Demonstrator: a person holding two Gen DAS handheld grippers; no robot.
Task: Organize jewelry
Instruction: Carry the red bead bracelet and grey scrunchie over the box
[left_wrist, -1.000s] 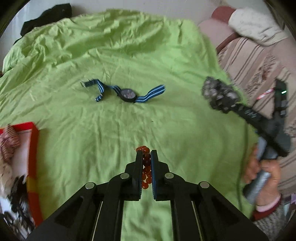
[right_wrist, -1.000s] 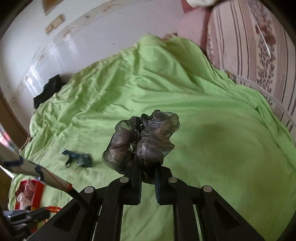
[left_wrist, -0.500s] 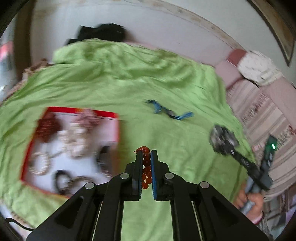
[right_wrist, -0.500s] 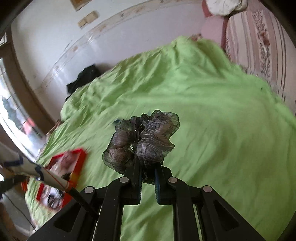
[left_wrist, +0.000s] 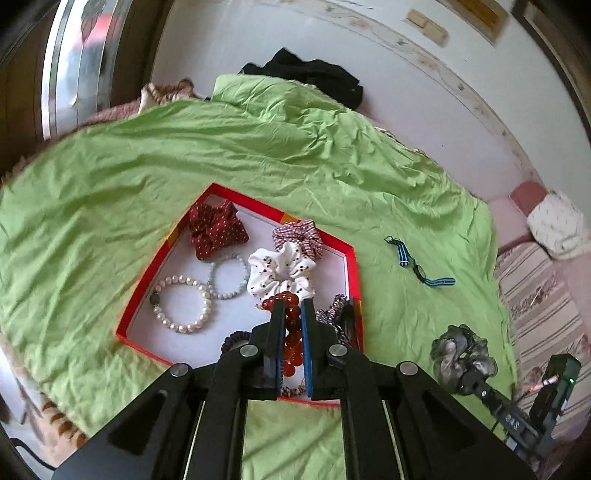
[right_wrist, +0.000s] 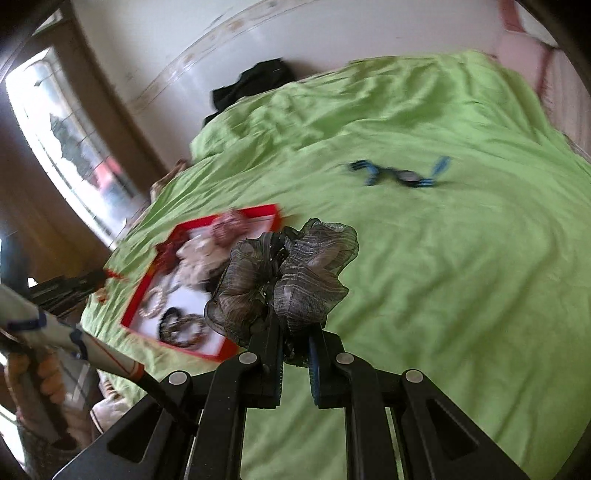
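Note:
My left gripper (left_wrist: 293, 310) is shut on a red bead bracelet (left_wrist: 291, 332) and holds it above the red-rimmed tray (left_wrist: 147, 273). The tray holds a pearl bracelet (left_wrist: 183, 304), a grey bead bracelet (left_wrist: 228, 275), a red dotted scrunchie (left_wrist: 216, 229), a checked scrunchie (left_wrist: 297, 236) and a white scrunchie (left_wrist: 282, 271). My right gripper (right_wrist: 295, 332) is shut on a grey sheer scrunchie (right_wrist: 284, 280), to the right of the tray (right_wrist: 133, 306). It also shows in the left wrist view (left_wrist: 461, 354). A blue-strapped watch (left_wrist: 419, 267) lies on the green sheet, also in the right wrist view (right_wrist: 402, 175).
The green sheet (left_wrist: 147, 155) covers the bed. Black clothing (left_wrist: 310, 74) lies at the far edge by the wall. A striped sofa (left_wrist: 546, 295) stands at the right. A window (right_wrist: 74, 147) is at the left in the right wrist view.
Both grippers swung left toward the tray. My left gripper, still holding the red beads, now hangs over the tray. My right gripper with the grey scrunchie has come nearer to the tray.

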